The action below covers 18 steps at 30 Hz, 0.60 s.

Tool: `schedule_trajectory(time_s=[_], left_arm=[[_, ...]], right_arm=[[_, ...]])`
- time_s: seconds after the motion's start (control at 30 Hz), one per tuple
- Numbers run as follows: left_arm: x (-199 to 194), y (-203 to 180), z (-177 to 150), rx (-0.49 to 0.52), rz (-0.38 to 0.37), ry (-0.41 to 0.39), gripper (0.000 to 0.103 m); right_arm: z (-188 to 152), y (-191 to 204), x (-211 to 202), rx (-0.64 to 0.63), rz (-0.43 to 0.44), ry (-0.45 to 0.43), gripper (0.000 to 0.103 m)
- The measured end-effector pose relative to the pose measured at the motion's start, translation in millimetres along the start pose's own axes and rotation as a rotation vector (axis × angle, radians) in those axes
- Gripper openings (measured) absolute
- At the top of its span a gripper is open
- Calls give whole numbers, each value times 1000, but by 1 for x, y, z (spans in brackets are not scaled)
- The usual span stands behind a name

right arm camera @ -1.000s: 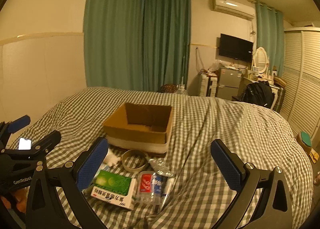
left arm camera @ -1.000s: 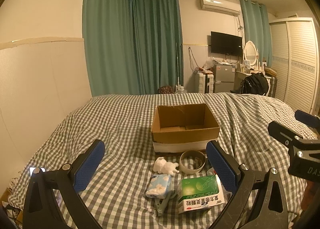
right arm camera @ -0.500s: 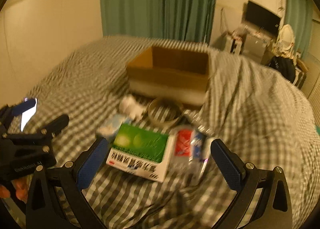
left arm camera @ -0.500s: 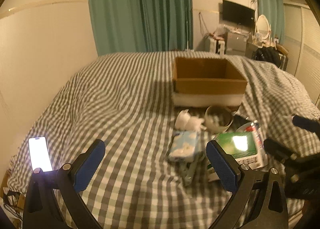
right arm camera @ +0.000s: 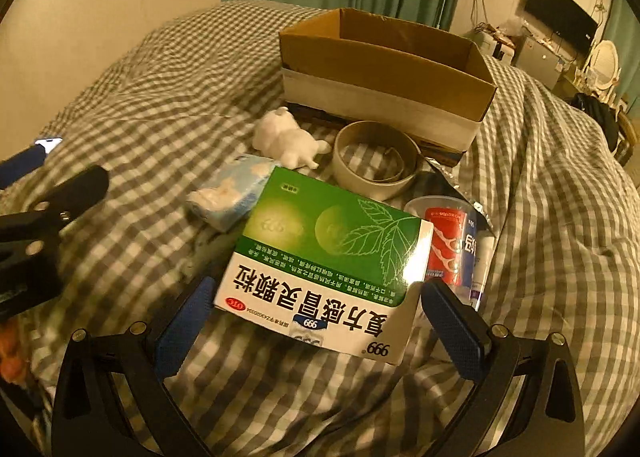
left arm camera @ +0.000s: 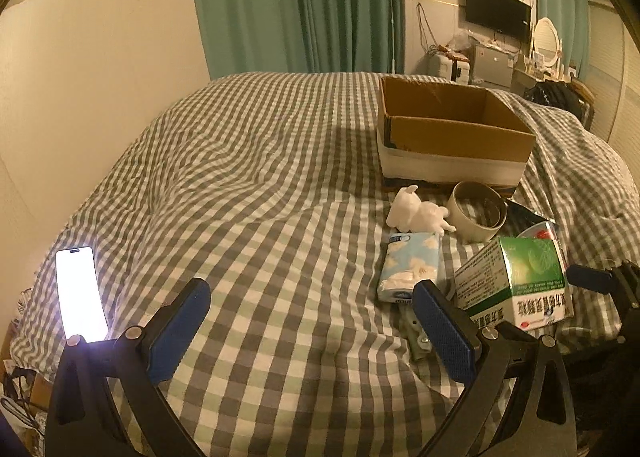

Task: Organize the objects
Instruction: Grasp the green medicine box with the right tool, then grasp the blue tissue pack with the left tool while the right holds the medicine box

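A green and white medicine box (right arm camera: 332, 257) lies between the fingers of my right gripper (right arm camera: 318, 289), which stands open at full spread with both pads close against the box's sides. In the left wrist view the box (left arm camera: 516, 281) looks tilted, with the right gripper (left arm camera: 600, 285) behind it. My left gripper (left arm camera: 312, 321) is open over bare bedspread with nothing between its fingers. An open cardboard box (right arm camera: 384, 69) sits further back. Before it lie a white figurine (right arm camera: 284, 137), a tape roll (right arm camera: 376, 161), a blue tissue pack (right arm camera: 232, 189) and a clear cup with a red packet (right arm camera: 448, 245).
Everything rests on a grey checked bedspread (left arm camera: 260, 197). A lit phone (left arm camera: 78, 293) lies near the bed's left edge. A small clip (left arm camera: 416, 337) pokes out under the tissue pack (left arm camera: 412, 269). A wall runs along the left; furniture stands far right.
Both grippers have dropped and moved forward toward the objects. The right gripper has come around the medicine box, which now looks tilted. Neither gripper's finger spread has changed.
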<state>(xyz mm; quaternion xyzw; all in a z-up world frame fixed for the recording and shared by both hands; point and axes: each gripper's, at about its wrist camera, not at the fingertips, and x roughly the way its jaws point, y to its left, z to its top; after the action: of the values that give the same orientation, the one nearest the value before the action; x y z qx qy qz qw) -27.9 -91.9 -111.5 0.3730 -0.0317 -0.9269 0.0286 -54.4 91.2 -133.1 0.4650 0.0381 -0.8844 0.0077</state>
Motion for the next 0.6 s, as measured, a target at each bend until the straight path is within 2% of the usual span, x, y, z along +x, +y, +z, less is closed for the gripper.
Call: schedule_trajectory(time_s=[0.1,0.2,0.3,0.37,0.43,0.53,0.6], left_arm=[[2,-4,0,13,-6,5,103],[7,-10,2,29,-13,14,103],[13,-17,3,55,-22,20,103],[20,-25,5,74,-43,33,103],[28,-34,7,120,-98,55,102],[48,-52,12,150,-161,116,96],[62,-61,15,159,-174,151,96]], right_arm=[[-1,-6,5,23,48,24,101],[-1,-11,2,18,75,5,99],[3,-24,-18,28,112,-57,99],[9,-35,-38,27,101,-122,99],[16,-47,-55,26,62,-175,99],[21,-60,-71,40,45,-214,99],[22,-69,-77,50,35,-228,99]])
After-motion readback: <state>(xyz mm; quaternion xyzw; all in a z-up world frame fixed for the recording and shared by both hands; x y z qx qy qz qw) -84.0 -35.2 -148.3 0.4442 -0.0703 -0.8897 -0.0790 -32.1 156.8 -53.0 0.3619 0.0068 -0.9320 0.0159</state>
